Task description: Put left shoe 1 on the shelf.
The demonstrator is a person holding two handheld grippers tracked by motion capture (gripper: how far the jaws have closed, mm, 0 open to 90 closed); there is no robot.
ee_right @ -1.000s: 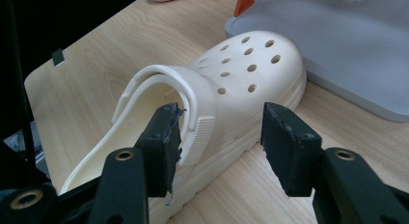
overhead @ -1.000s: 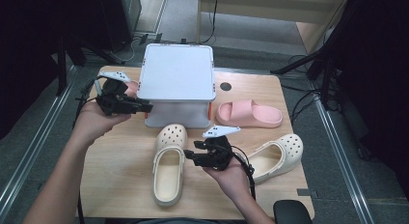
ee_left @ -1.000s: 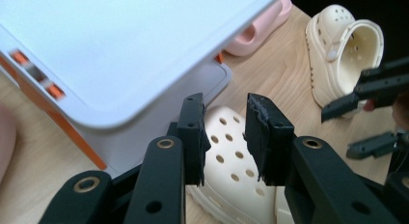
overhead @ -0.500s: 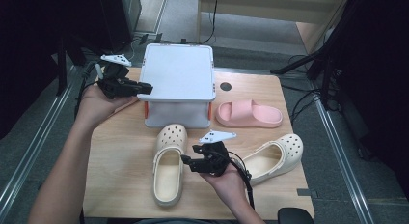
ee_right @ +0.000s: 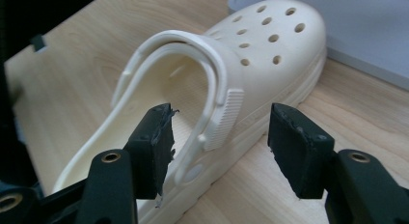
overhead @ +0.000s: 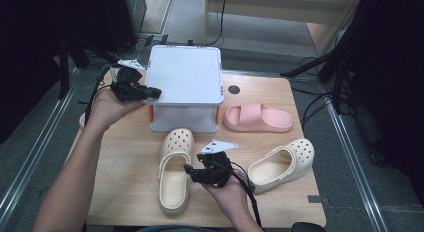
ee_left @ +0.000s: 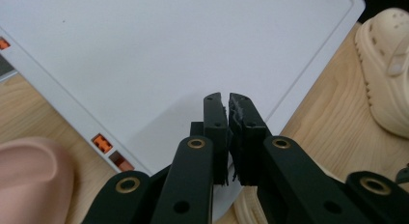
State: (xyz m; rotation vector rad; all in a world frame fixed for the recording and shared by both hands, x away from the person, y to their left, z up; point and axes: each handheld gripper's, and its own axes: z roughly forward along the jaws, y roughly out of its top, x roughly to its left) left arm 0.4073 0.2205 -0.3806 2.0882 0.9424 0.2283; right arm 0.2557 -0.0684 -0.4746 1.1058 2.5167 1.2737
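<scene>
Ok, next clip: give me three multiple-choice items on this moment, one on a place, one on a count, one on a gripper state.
1. Where does the pink slide lie?
A. right of the white box
B. on the box lid
C. on the floor

2. How many cream clogs are on the table?
A. one
B. two
C. four

3. How do the right gripper fingers stand?
A. shut on the box
B. shut on the pink slide
C. open at the near clog's side

Answers:
1 A, the high view shows it on the table beside the white box.
2 B, the near clog and the second clog.
3 C, the right gripper view shows a wide gap with the clog's strap between the fingers.
</scene>
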